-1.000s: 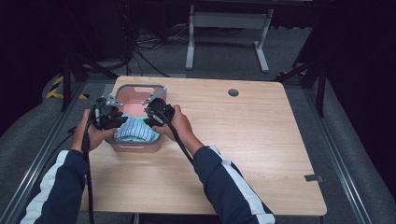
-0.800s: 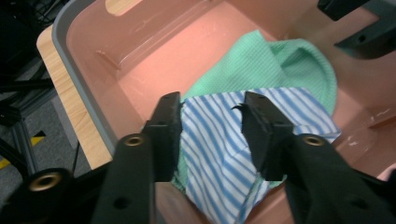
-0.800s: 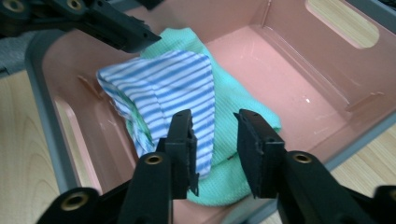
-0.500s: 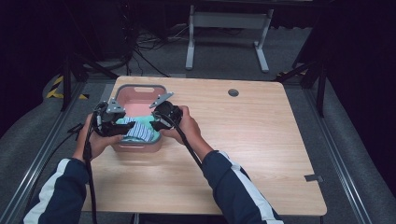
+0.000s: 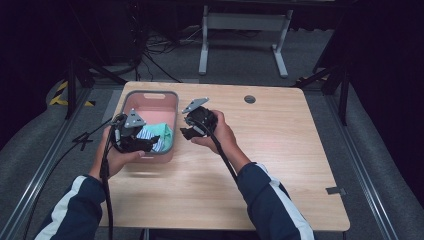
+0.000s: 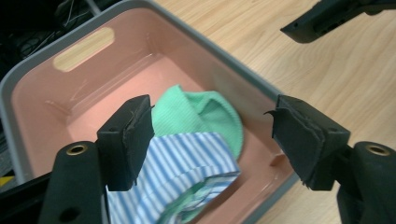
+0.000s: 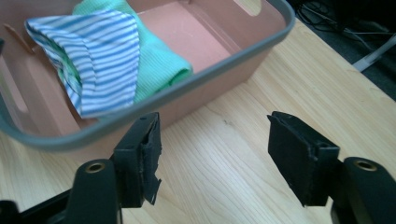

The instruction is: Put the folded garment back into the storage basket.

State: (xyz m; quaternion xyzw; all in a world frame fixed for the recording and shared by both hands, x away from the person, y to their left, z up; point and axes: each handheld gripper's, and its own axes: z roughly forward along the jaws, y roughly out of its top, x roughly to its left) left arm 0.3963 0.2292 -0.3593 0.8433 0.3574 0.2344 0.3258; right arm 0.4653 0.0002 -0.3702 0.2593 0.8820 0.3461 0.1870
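A pink bin with a grey rim (image 5: 151,93) stands at the table's far left. In it lie a blue-and-white striped cloth (image 6: 184,163) and a green cloth (image 6: 201,114), bunched together at the near end (image 5: 159,135). My left gripper (image 5: 148,144) hovers over the bin's near edge. Its jaws have just been opening, and they stand apart (image 6: 212,140) above the cloths without touching them. My right gripper (image 5: 187,128) is just right of the bin over bare wood. Its jaws have also just been opening (image 7: 215,158) and nothing is between them. The striped cloth (image 7: 93,51) lies beyond them inside the rim (image 7: 187,88).
The wooden table (image 5: 280,150) stretches wide to the right of the bin, with a round cable hole (image 5: 249,99) near its far edge. Cables trail from both grippers toward the person. A metal stand (image 5: 242,22) and dark floor lie beyond the table.
Both grippers have opened and let go of the cloths, which now lie in the bin. The right gripper has drawn back to the right, off the bin; the left has pulled toward the near rim.
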